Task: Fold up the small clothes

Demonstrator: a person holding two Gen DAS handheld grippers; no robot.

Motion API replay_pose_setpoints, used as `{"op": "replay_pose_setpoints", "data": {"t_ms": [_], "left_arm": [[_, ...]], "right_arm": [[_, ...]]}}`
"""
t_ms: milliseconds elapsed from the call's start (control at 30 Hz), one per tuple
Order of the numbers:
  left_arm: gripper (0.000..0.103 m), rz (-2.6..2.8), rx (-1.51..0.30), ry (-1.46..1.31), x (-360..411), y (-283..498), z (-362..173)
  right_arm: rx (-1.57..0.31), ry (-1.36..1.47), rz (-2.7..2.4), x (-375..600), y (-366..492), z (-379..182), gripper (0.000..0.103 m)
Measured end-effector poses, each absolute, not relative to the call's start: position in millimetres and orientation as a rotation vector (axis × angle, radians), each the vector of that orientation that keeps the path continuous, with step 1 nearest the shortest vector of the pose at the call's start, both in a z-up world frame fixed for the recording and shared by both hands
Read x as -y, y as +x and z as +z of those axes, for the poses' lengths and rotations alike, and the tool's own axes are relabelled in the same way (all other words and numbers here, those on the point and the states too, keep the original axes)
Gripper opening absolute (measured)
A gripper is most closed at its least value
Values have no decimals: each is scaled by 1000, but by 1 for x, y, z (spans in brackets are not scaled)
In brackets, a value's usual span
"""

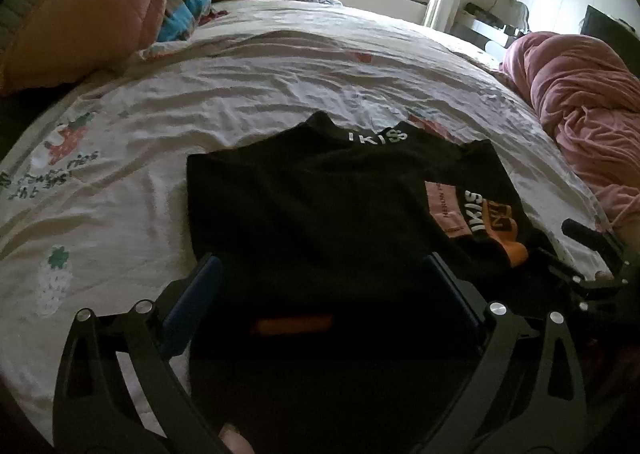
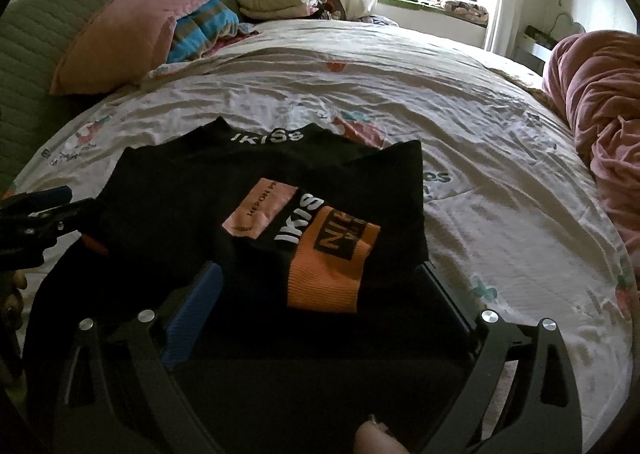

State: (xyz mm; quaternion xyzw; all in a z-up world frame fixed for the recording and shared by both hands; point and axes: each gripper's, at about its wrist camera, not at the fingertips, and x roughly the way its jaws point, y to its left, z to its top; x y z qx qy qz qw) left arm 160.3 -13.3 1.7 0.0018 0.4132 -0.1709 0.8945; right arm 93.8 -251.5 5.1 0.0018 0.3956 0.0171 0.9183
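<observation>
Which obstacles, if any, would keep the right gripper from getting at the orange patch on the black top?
Probably none. The right gripper is open just above the black top, the orange patch lies uncovered between its fingers, and the left gripper sits off to one side.

Matt black cloth top (image 2: 192, 190) with ribbed orange patch (image 2: 328, 270) lies on crumpled cotton-like sheet (image 2: 400, 94).
</observation>
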Motion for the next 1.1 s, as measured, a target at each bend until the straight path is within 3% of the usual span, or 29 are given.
{"op": "replay_pose_setpoints", "data": {"t_ms": [1100], "left_arm": [[93, -235, -899, 1, -27, 80, -18]], "right_arm": [[-812, -35, 60, 273, 22, 21, 96]]}}
